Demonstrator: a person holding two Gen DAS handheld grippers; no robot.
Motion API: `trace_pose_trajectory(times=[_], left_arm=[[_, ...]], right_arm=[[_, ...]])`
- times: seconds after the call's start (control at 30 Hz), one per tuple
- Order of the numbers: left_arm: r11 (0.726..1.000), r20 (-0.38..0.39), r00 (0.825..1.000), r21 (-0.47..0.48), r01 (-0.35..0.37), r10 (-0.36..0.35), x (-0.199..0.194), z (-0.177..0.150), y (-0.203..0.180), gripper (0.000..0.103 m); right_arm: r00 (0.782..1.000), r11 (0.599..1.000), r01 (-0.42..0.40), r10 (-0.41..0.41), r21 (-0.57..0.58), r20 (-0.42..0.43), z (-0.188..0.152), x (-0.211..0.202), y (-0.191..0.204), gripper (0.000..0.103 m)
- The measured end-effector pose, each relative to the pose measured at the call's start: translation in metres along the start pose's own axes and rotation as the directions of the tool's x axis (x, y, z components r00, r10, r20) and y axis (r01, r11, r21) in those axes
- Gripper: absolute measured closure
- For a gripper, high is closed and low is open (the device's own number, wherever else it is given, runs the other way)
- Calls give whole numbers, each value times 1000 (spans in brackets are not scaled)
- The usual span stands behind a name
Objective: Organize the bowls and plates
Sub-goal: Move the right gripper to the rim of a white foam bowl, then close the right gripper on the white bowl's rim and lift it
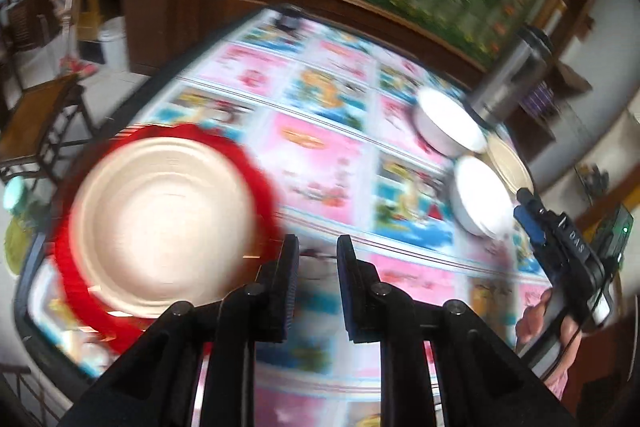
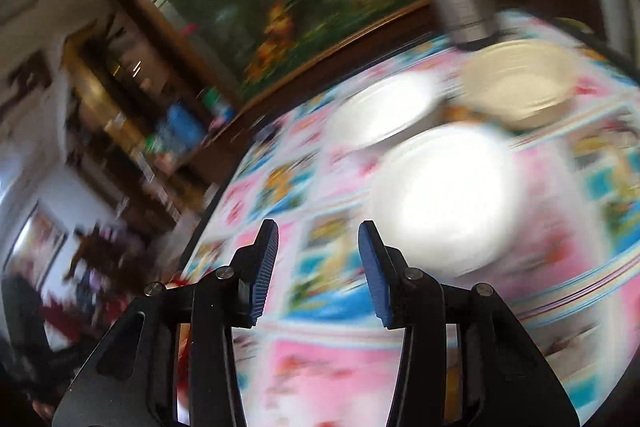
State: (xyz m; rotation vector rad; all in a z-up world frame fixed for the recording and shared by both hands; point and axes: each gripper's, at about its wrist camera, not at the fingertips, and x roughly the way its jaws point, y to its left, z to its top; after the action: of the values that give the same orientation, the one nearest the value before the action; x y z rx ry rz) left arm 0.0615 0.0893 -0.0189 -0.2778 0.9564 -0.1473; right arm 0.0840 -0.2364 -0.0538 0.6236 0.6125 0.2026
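Plates and bowls lie in two groups on the cartoon-print tablecloth, and that split looks like the reason both tools hang free above it. In the left wrist view, a cream plate sits on a red frilled mat at about nine o'clock, close to the table's near edge. Across the cloth at two to three o'clock are a far white bowl, a near white bowl and a beige bowl, bunched closely beside a steel flask; blur hides whether they touch.

The left gripper hovers with its jaws a little apart and nothing between them, only cloth showing in the gap. It points toward the middle of the table, the plate just off its left finger, so I judge it is not committed to a grasp.

In the right wrist view, the right gripper has its jaws spread wider, also empty. The near white bowl sits at about one o'clock from its tips, closest of the three, with the far white bowl and beige bowl beyond. That spread suits taking a rim, and the near bowl seems the likely first pick for stacking. Heavy blur in both views suggests fast motion.
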Motion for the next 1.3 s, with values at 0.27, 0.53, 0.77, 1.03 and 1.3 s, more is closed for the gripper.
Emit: trace_pose_trajectory(times=[0.27, 0.53, 0.77, 1.03, 1.3], left_arm=[[999, -63, 997, 37, 39, -37, 64, 26, -76, 61], [997, -72, 996, 45, 56, -53, 112, 52, -128, 61], [997, -78, 995, 45, 66, -62, 136, 61, -139, 61], [995, -111, 992, 73, 69, -60, 154, 60, -152, 60], [991, -154, 985, 105, 88, -71, 166, 52, -157, 60]], right_arm=[[999, 993, 15, -9, 119, -47, 33, -10, -78, 61], [991, 985, 8, 15, 172, -132, 32, 16, -97, 61], [990, 987, 22, 1, 158, -143, 35, 20, -96, 61], [987, 988, 45, -22, 146, -159, 37, 27, -96, 55], [975, 988, 78, -47, 137, -215, 33, 43, -96, 55]])
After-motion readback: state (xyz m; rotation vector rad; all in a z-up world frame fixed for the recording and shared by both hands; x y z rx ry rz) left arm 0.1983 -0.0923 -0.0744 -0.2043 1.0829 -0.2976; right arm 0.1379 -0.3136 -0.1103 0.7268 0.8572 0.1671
